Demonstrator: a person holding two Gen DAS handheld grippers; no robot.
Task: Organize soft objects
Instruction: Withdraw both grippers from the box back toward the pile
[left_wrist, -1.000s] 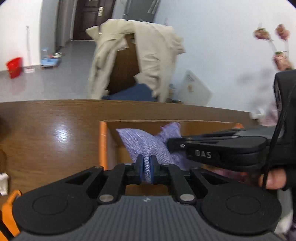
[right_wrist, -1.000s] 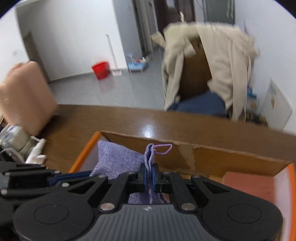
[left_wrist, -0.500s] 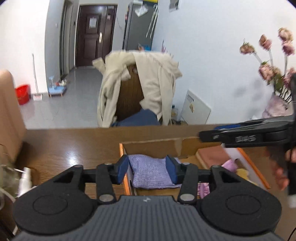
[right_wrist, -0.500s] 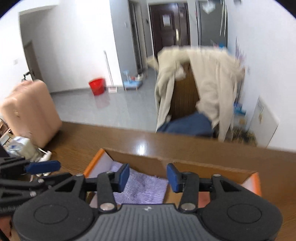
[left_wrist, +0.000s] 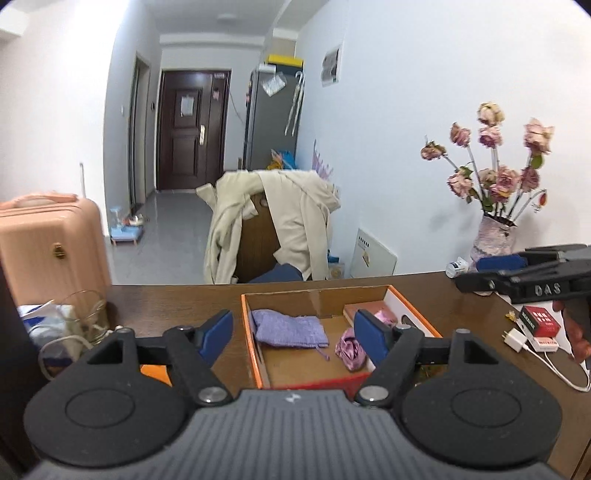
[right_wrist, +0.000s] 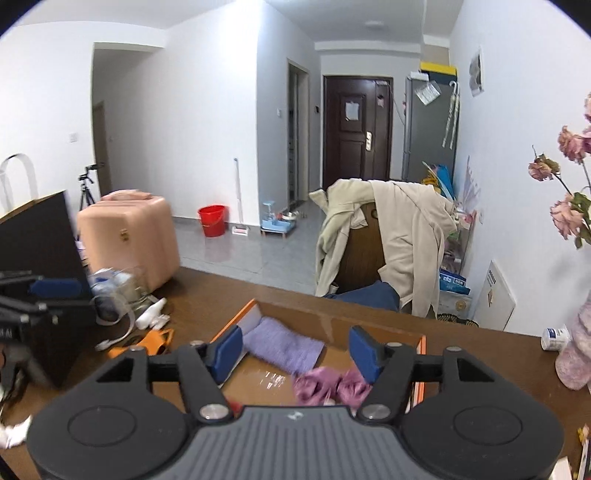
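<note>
Both jaws just opened, empty: left gripper (left_wrist: 293, 334), right gripper (right_wrist: 297, 350). Lavender pouch (left_wrist: 290, 328) flat at box (left_wrist: 253, 347) far-left corner. Risk: snagging trailing drawstring, dragging pouch out.

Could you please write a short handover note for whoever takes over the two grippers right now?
Left gripper: jaws have just been opening, nothing between them.
Right gripper: the same, open and empty.
The purple pouch lies flat in the left part of the orange-edged box, released by both grippers.
The pink satin pieces lie beside it in the box, and a reddish-brown item sits at the box's far right.
Done: pouch placed.
Left: whether other soft things remain outside the box cannot be told from these views.
</note>
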